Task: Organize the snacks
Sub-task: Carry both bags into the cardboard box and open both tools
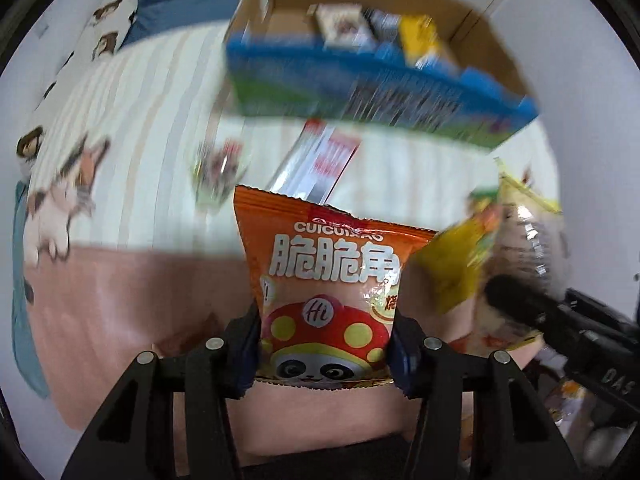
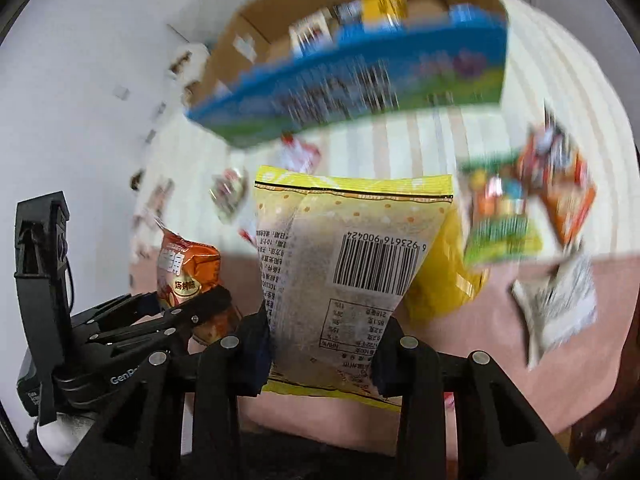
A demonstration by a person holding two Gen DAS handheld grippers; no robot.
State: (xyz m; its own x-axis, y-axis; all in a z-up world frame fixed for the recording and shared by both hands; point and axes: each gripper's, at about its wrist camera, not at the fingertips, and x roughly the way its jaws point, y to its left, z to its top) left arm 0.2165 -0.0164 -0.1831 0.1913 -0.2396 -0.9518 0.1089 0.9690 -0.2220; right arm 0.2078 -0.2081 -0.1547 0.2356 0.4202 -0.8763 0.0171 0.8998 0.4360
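Note:
My left gripper (image 1: pixel 326 344) is shut on an orange snack bag (image 1: pixel 328 276) with a panda print, held up above the bed. My right gripper (image 2: pixel 324 350) is shut on a yellow snack bag (image 2: pixel 348 264), barcode side facing the camera. The right gripper and its yellow bag (image 1: pixel 480 256) show at the right of the left wrist view. The left gripper and orange bag (image 2: pixel 188 272) show at the lower left of the right wrist view. An open cardboard box (image 1: pixel 360 52) with blue and green printed sides stands ahead and holds several snack packs; it also shows in the right wrist view (image 2: pixel 360 80).
Loose snack packs lie on the striped bedspread: a red and white pack (image 1: pixel 320 160) and a small round pack (image 1: pixel 220 168) before the box, colourful packs (image 2: pixel 520 208) and a white pack (image 2: pixel 560 304) to the right. A cat-print pillow (image 1: pixel 68 184) lies left. A white wall stands behind.

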